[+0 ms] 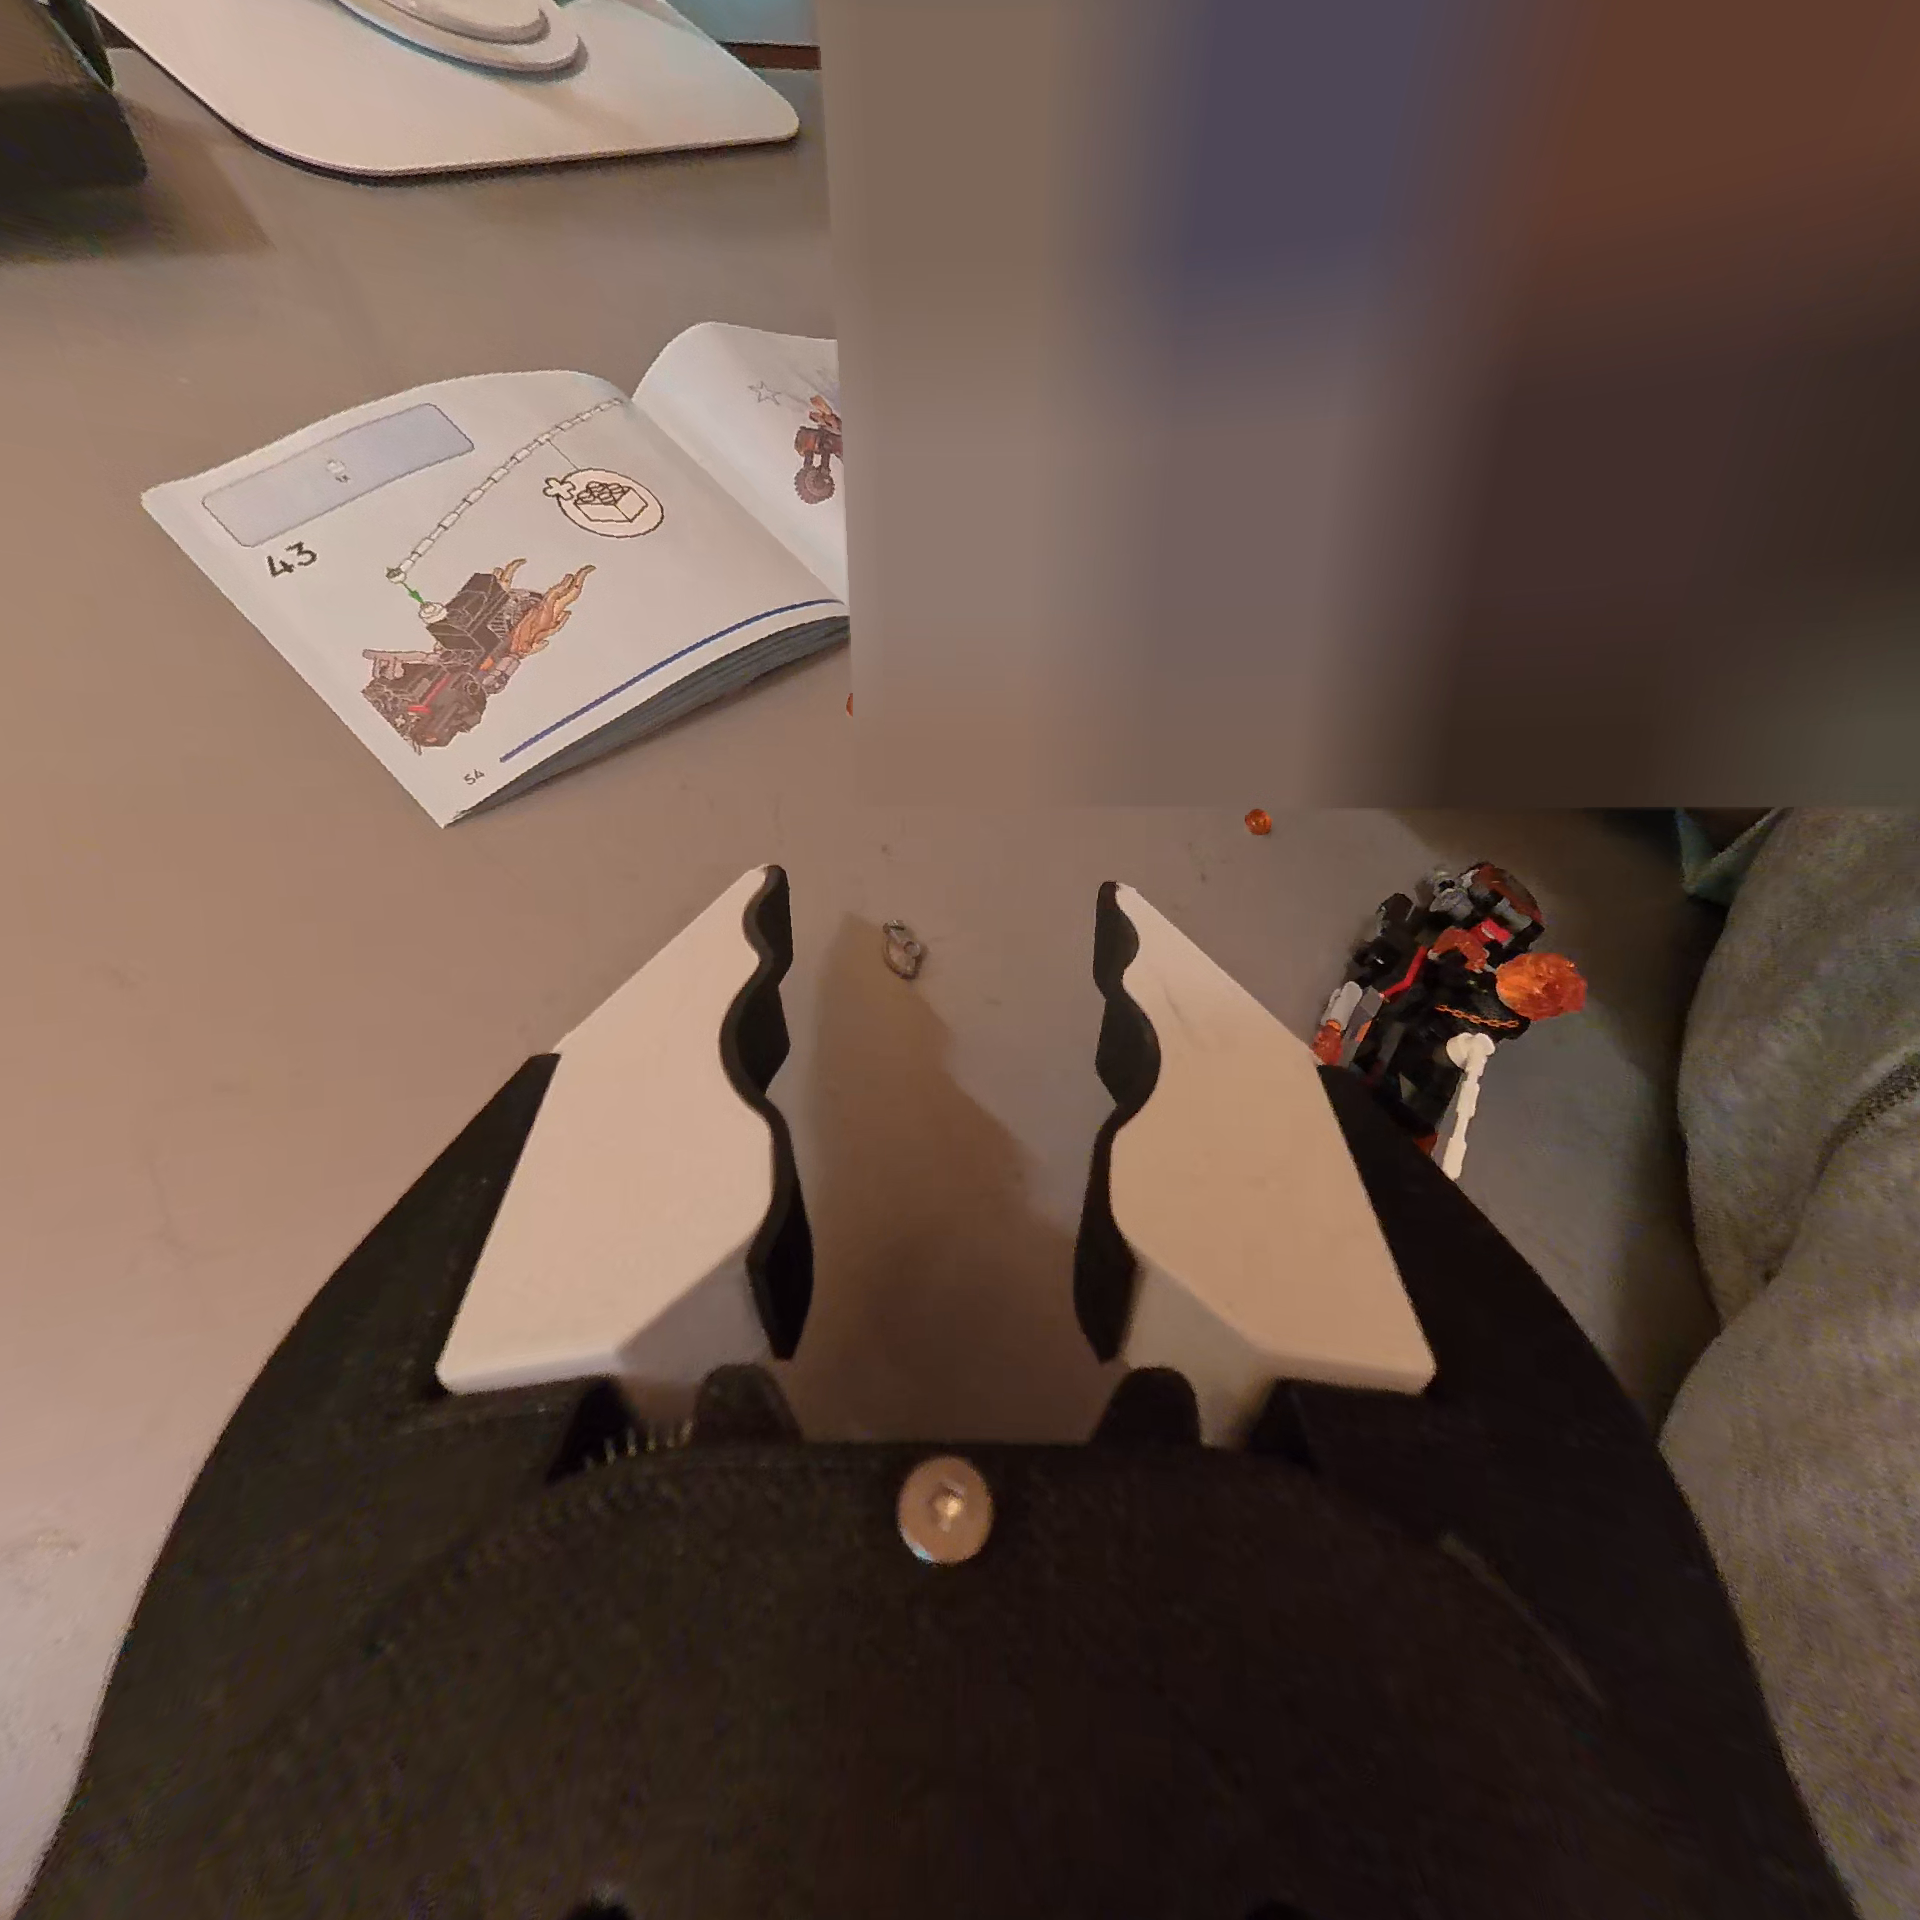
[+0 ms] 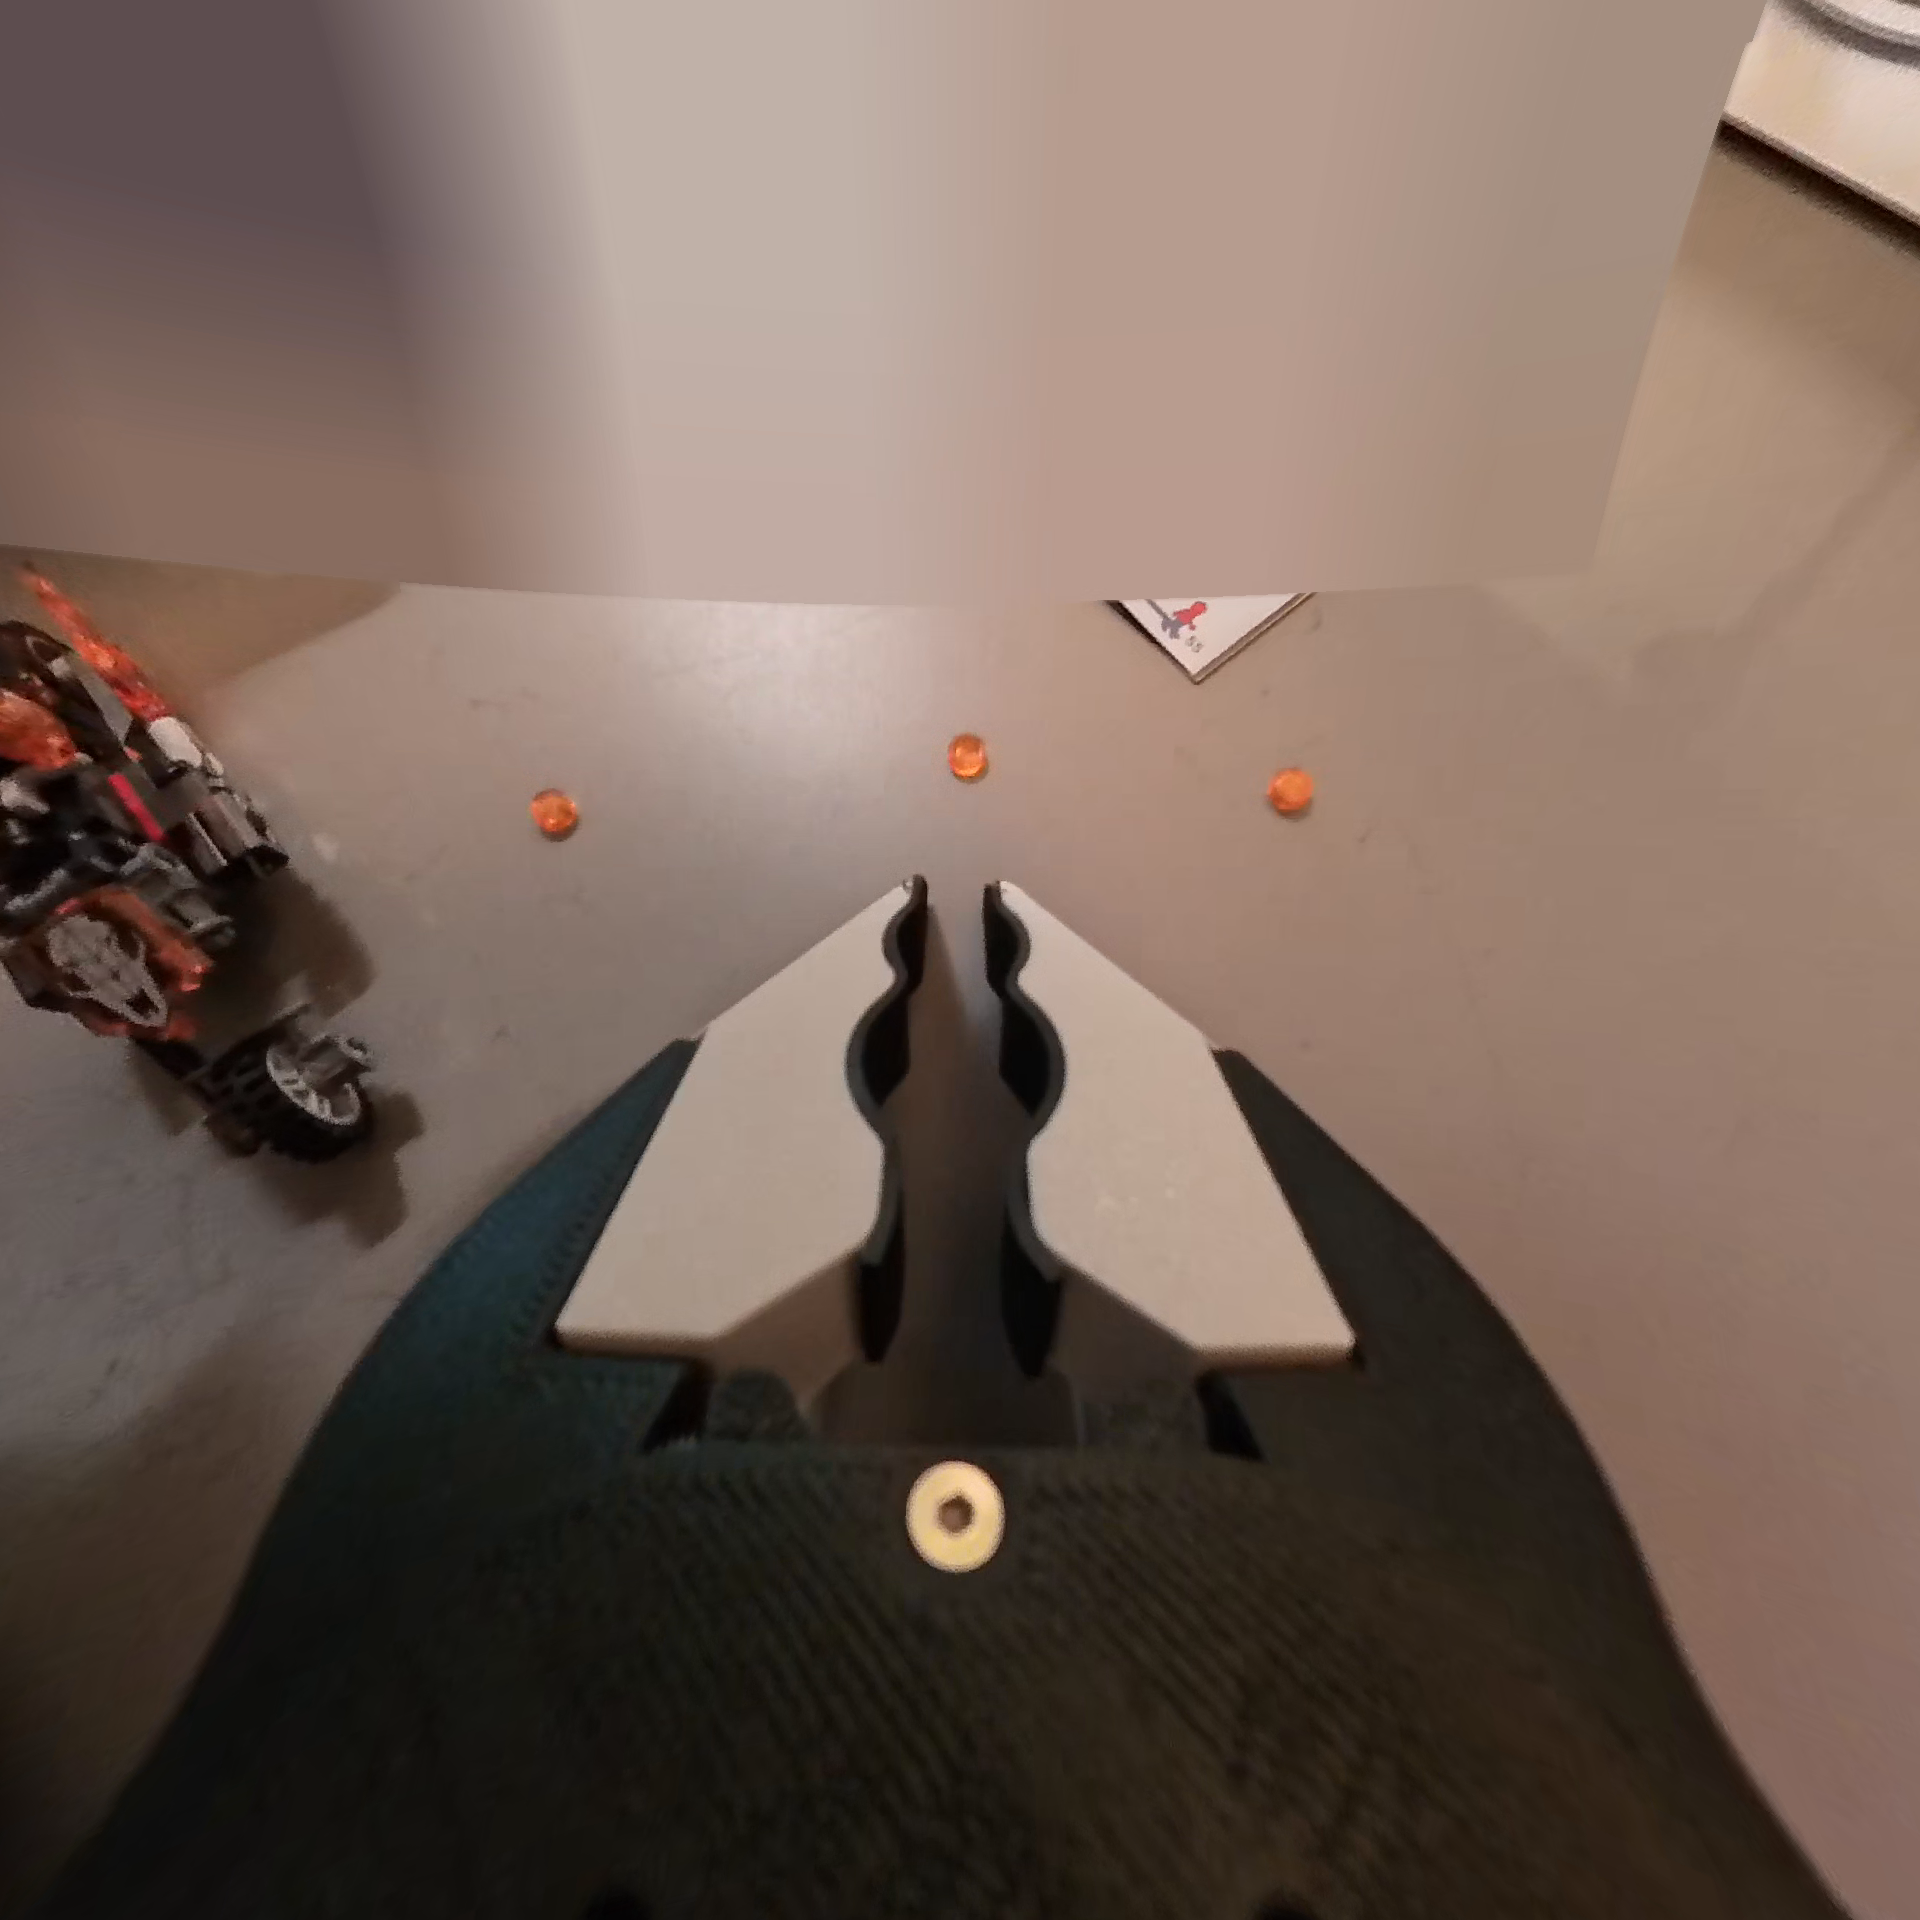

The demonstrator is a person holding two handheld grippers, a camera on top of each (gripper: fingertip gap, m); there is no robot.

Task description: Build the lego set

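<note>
Three orange studs (image 2: 966,755) loose ahead of right gripper (image 2: 953,888), nearly closed, empty | left gripper (image 1: 940,878) wide, empty | motorbike model (image 2: 135,883) mostly built

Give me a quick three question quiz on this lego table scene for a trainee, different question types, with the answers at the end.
1. True or false: the left tool is gripping the small grey metal-look link piece.
2. Multiple choice: how many small round translucent orange studs lie on the grey table ahead of the right tool in its wrist view? A two, B three, C five.
3. Fill in: the black and orange lego motorbike model appears on the ___ side of the right wrist view.

Key: 1 false, its jaws stand open and empty and the piece lies on the table past them. 2 B. 3 left.
</note>
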